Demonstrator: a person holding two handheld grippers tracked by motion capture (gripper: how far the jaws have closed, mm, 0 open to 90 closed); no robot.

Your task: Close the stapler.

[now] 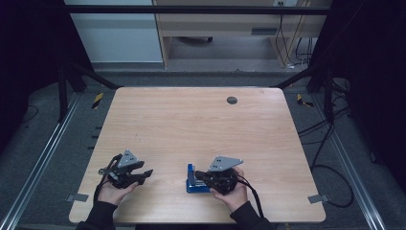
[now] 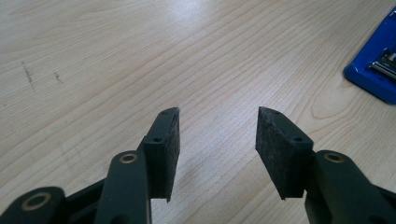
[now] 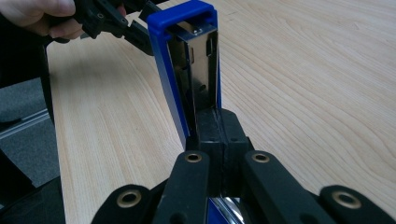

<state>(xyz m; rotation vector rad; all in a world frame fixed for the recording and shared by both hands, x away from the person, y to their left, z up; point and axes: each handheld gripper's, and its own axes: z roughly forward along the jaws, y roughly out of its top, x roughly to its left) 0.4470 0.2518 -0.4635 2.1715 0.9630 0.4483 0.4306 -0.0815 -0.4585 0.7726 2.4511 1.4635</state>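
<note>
A blue stapler (image 1: 192, 185) with a shiny metal inside lies near the table's front edge, right of the middle. My right gripper (image 1: 198, 175) points left over it. In the right gripper view the stapler (image 3: 187, 28) runs straight out from the right gripper (image 3: 218, 126), whose jaws stand pressed together at its near end. My left gripper (image 1: 147, 175) sits to the left of the stapler, pointing right at it. Its jaws are spread apart with only bare wood between the left gripper's (image 2: 218, 140) pads. The stapler's corner (image 2: 373, 70) shows far off to the right.
The wooden table (image 1: 201, 124) has a round dark grommet (image 1: 231, 100) near its far edge. Cables (image 1: 330, 143) trail on the floor to the right. A pale desk (image 1: 215, 33) stands beyond the table. In the right gripper view a hand (image 3: 42, 14) holds the left gripper.
</note>
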